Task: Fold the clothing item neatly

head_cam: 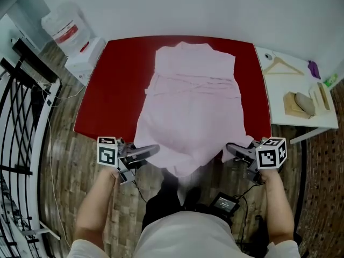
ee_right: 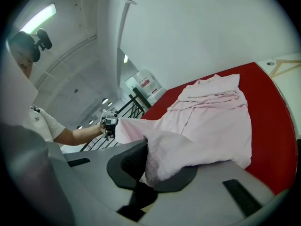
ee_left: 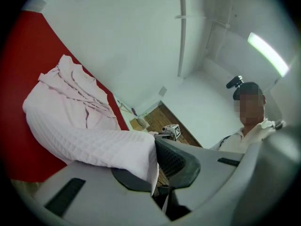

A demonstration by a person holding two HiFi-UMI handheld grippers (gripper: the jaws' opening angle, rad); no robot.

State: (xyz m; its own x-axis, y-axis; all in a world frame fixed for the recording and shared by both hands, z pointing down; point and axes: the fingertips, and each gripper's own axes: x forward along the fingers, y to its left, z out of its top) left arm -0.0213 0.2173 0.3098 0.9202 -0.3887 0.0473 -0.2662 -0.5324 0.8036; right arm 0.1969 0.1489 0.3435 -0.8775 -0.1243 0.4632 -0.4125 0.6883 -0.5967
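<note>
Pink garment [head_cam: 192, 106] across red table [head_cam: 115, 85] — near corners raised.

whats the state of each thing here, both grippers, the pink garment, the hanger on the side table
left gripper: shut on one near corner of the garment
right gripper: shut on the other near corner
garment: unfolded, near edge held up off the table, far part lying rumpled on it
table: red top, middle covered by the garment
hanger: empty, lying flat on the side table
</note>
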